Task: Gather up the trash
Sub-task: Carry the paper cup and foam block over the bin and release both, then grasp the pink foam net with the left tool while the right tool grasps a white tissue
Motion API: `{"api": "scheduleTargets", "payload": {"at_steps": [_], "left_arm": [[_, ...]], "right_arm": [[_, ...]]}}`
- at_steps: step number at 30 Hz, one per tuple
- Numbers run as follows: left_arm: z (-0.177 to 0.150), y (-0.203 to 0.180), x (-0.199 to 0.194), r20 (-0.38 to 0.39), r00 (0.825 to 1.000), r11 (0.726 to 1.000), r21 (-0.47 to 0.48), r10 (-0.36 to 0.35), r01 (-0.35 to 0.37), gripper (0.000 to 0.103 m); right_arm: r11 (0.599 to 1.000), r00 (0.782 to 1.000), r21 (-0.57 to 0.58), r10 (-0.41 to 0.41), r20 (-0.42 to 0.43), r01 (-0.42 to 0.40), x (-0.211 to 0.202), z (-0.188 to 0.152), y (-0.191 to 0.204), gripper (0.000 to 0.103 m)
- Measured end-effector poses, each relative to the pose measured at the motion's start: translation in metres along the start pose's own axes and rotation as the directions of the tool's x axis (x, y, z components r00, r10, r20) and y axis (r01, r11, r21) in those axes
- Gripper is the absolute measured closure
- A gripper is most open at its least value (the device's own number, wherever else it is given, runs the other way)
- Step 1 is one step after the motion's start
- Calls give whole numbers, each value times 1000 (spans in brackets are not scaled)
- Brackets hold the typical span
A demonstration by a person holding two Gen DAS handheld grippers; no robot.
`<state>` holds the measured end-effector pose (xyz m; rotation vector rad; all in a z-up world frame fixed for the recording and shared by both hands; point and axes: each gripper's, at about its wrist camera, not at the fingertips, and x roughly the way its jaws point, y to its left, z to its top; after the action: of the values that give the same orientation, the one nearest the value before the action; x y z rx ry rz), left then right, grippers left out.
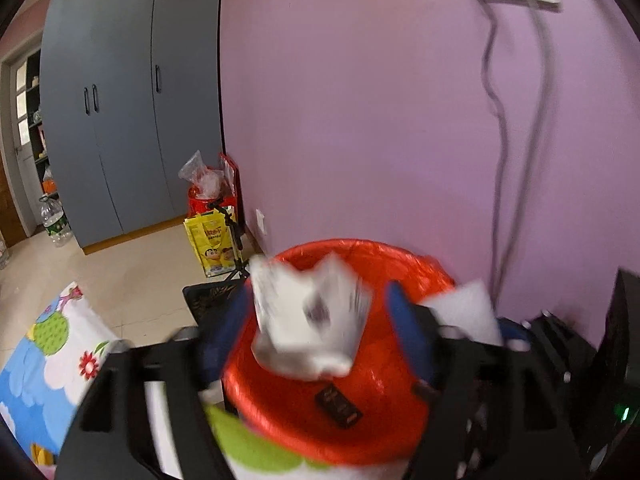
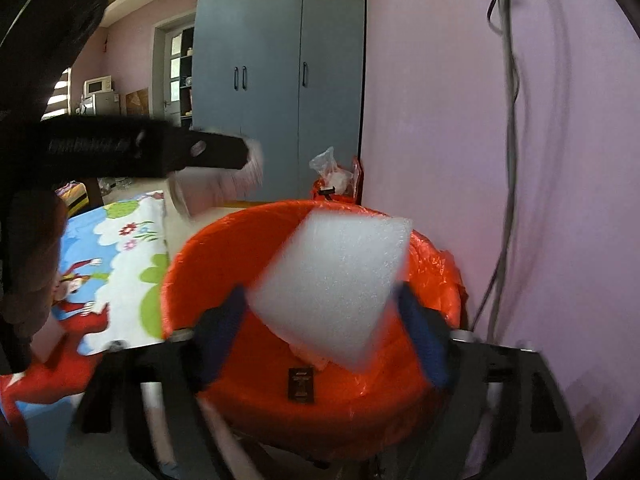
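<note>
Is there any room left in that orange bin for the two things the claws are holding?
Yes. The orange bin looks mostly bare inside: only a small dark packet lies on the bottom, with open liner all around it. It is crowded above the rim, where the foam block and the crumpled white wrapper hang between the claws' blue fingers.

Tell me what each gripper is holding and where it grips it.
Left gripper: crumpled white paper, gripped across its sides. Right gripper: white foam piece, pinched at opposite edges.

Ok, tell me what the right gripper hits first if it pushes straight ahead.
Probably the orange-lined trash bin: the right gripper, carrying the white foam piece, points into its opening, so the foam would meet the liner inside first. Depth is unclear.
</note>
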<state>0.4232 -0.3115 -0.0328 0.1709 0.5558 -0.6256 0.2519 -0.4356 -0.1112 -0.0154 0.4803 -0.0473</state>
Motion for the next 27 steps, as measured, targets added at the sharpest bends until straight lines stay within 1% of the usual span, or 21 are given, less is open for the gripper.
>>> {"api": "scheduleTargets", "payload": {"at_steps": [1, 4, 6, 7, 9, 12, 14, 18, 22, 27], "left_arm": [[3, 2, 7, -2, 1000, 1000, -4, 23, -23, 17], [6, 8, 7, 3, 998, 997, -18, 68, -68, 17], [4, 13, -6, 25, 996, 996, -34, 81, -80, 15], [0, 15, -17, 39, 994, 994, -34, 102, -100, 12], [-7, 20, -37, 49, 989, 990, -33, 140, -139, 11], [-20, 24, -69, 50, 985, 986, -37, 163, -161, 9], [-30, 27, -95, 53, 979, 980, -37, 197, -195, 5], [-54, 26, -153, 63, 969, 970, -59, 240, -236, 5], [-83, 24, -205, 68, 962, 964, -68, 263, -259, 5], [-121, 23, -251, 57, 952, 953, -59, 302, -298, 5]], "right_arm": [[1000, 1000, -1, -2, -1, 2, 3, -1, -1, 18], [1000, 1000, -12, -15, -10, 15, 1, -6, -1, 18], [1000, 1000, -14, -23, -10, 22, -7, -9, 0, 18], [1000, 1000, -12, -24, -7, 24, -16, -11, 1, 18], [1000, 1000, -9, -24, -1, 24, -31, -14, 4, 18], [1000, 1000, 2, -25, 11, 25, -61, -17, 15, 18], [1000, 999, 1, -29, 17, 29, -77, -18, 22, 18], [999, 999, 24, -30, 38, 29, -114, -15, 39, 18], [998, 998, 63, -4, 60, 0, -149, -18, 62, 18], [999, 999, 21, 27, 44, -28, -173, -24, 97, 18]]}}
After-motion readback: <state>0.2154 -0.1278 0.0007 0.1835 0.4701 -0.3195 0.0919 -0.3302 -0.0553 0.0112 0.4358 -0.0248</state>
